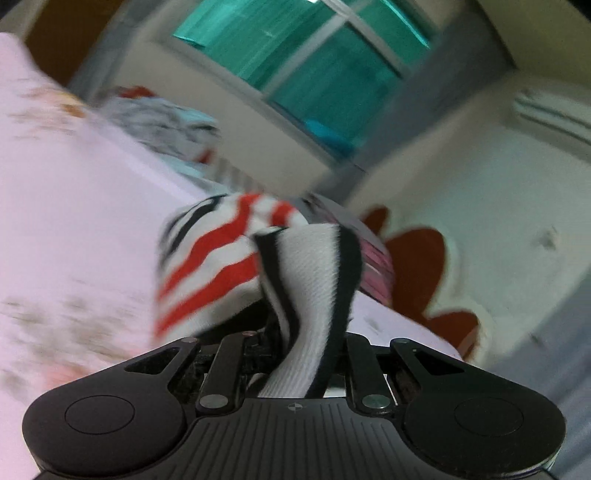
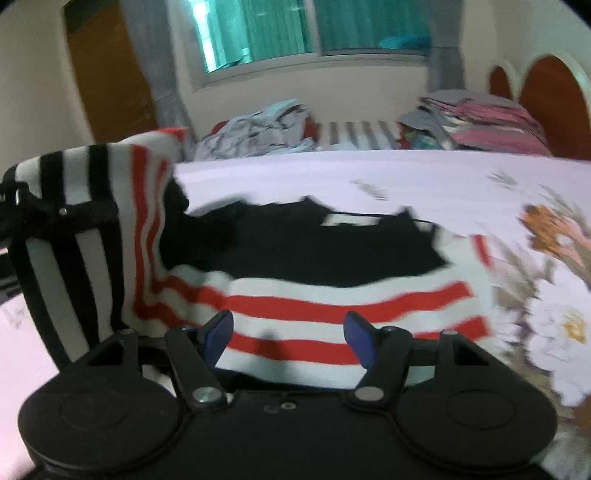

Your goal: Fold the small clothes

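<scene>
A small garment (image 2: 332,310) with red, white and black stripes and a black upper part lies across the flowered bed sheet (image 2: 332,177). Its left side is lifted off the bed, pinched by my left gripper (image 2: 33,210), which shows as a dark shape at the left edge of the right wrist view. In the left wrist view the black-and-white striped cloth (image 1: 314,280) runs straight out from between the jaws of the left gripper (image 1: 306,343) and hides the fingertips. My right gripper (image 2: 288,336) hovers open over the red-striped hem, its blue pads (image 2: 218,332) wide apart and not pressing the cloth.
A loose heap of clothes (image 2: 258,133) and a folded stack (image 2: 480,122) sit at the far side of the bed. A red-brown headboard (image 2: 554,103) stands at the right. A window (image 2: 314,29) and a wall are behind.
</scene>
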The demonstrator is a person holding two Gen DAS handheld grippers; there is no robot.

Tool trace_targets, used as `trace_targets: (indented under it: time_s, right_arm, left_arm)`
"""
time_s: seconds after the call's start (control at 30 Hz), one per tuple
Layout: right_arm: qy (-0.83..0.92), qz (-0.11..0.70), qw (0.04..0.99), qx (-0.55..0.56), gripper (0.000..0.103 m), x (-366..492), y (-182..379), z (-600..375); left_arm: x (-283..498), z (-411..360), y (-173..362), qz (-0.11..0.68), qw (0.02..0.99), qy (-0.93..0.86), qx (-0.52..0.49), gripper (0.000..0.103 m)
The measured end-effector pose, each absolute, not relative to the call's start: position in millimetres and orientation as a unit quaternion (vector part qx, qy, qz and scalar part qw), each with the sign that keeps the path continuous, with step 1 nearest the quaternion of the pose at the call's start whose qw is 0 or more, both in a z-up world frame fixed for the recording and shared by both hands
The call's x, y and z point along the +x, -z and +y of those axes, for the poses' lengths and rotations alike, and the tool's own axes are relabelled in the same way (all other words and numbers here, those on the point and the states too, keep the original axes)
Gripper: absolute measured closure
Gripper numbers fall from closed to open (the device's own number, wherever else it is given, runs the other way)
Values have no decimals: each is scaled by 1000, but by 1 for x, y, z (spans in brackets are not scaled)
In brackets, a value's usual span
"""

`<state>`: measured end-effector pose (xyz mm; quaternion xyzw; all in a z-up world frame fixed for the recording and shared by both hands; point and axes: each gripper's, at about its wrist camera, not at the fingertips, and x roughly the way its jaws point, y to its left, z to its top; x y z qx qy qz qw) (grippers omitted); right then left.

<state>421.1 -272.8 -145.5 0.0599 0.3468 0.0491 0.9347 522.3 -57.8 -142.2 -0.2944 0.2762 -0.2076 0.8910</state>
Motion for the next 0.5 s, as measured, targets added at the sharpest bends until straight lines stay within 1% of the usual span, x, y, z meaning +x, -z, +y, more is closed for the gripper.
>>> trace_targets:
  time_s: [0.13, 0.23, 0.3, 0.33, 0.4, 0.47, 0.5]
  right_arm:
    - [-5, 346, 935, 79, 41, 406, 143, -320]
    - [26, 353, 930, 97, 41, 393, 147, -353]
    - [42, 356, 927, 106, 41, 387, 148, -372]
    - [49, 356, 926, 111, 41, 383, 148, -380]
    - [54, 355, 925, 119, 41, 380, 146, -392]
    - [52, 351, 925, 138, 41, 379, 142, -403]
    - [46, 349, 923, 153, 41, 381, 139, -407]
  left_arm:
    - [522, -117, 144, 295, 881, 275, -249, 88]
    - [519, -152, 160, 337, 863, 315, -206, 87]
    - [514, -170, 171, 360, 864, 319, -149, 86]
    - [513, -176, 172, 357, 870, 314, -128, 82]
    - [511, -176, 169, 352, 873, 320, -110, 66]
    - [505, -181, 161, 352, 870, 330, -104, 38]
    - [502, -183, 154, 348, 868, 340, -95, 34]
